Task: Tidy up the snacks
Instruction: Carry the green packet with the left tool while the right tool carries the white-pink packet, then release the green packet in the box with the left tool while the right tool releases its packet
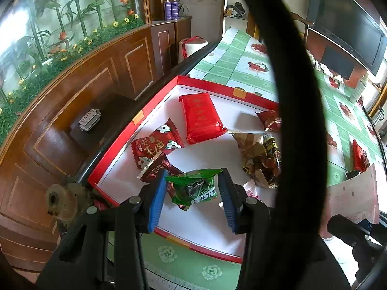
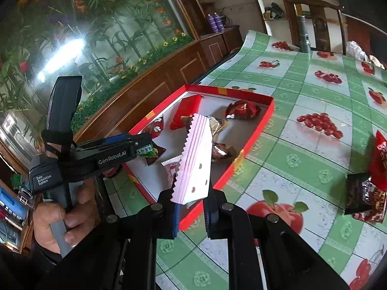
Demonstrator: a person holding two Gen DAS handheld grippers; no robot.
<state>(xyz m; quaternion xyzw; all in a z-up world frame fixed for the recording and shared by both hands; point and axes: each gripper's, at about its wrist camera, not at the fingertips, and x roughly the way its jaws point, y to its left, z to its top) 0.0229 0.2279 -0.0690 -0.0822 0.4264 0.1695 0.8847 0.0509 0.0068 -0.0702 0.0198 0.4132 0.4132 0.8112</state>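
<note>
Several snacks already lie in the red box [image 1: 135, 130]. The left hand-held gripper [image 1: 192, 183] grips a green snack packet [image 1: 193, 188] over the box. The right hand-held gripper [image 2: 191, 207] pinches a pink packet [image 2: 196, 169] near it. Two more snacks [image 2: 367, 193] wait on the desk [image 2: 302, 157], far right.

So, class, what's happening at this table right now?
A person is sorting snacks into a red box with two handheld grippers. The left gripper holds a green packet over the box. The right gripper is shut on a pink-white packet. More snacks wait on the tablecloth.

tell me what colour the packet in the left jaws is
Green packet, best seen in the left wrist view.
</note>
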